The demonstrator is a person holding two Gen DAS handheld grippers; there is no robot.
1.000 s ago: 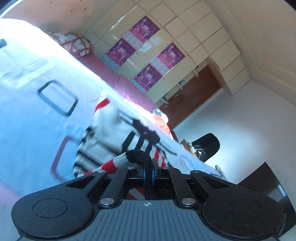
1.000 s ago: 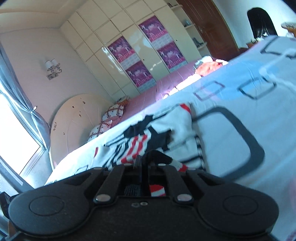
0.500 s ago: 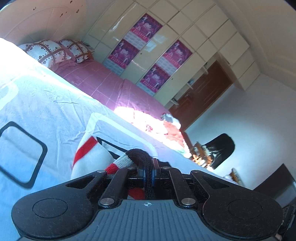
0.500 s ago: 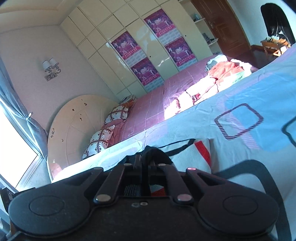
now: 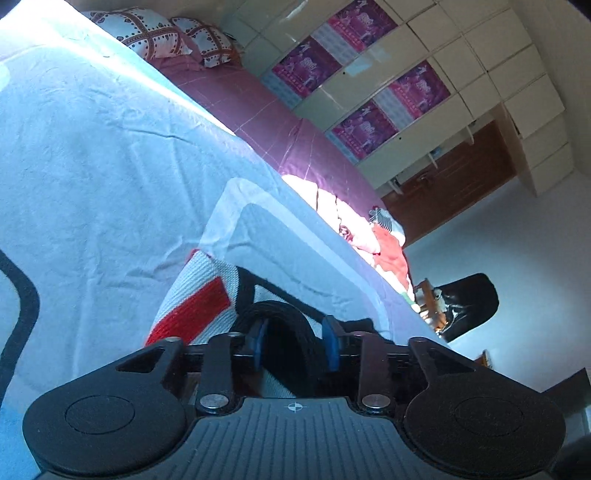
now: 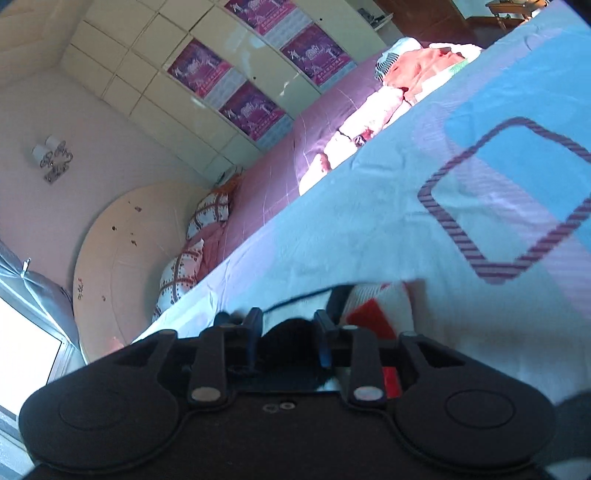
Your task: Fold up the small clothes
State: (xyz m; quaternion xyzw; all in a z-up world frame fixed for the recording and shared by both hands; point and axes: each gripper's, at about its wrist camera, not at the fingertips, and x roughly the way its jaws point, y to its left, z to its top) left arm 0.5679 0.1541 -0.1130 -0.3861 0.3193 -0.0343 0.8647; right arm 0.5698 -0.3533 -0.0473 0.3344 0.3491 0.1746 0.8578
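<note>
A small white knit garment (image 5: 199, 295) with red blocks and black trim lies on the light blue bedsheet (image 5: 92, 184). My left gripper (image 5: 293, 343) is low over it with its jaws parted; the black ribbed edge of the garment sits loosely between the blue pads (image 5: 258, 341). In the right wrist view the same garment (image 6: 373, 306) lies just ahead of my right gripper (image 6: 290, 341), whose jaws are also parted with the black edge between them. Most of the garment is hidden under both grippers.
A maroon bed (image 5: 266, 118) with patterned pillows (image 5: 147, 27) lies beyond the sheet. A pile of orange and white clothes (image 6: 424, 66) sits on its far end. Cream wardrobes with purple posters (image 5: 369, 66) line the back wall. A black chair (image 5: 469, 306) stands at the right.
Both grippers carried the garment's edge forward across the sheet and came down low. Both sets of jaws, earlier pinched shut on the black edge, now stand parted.
</note>
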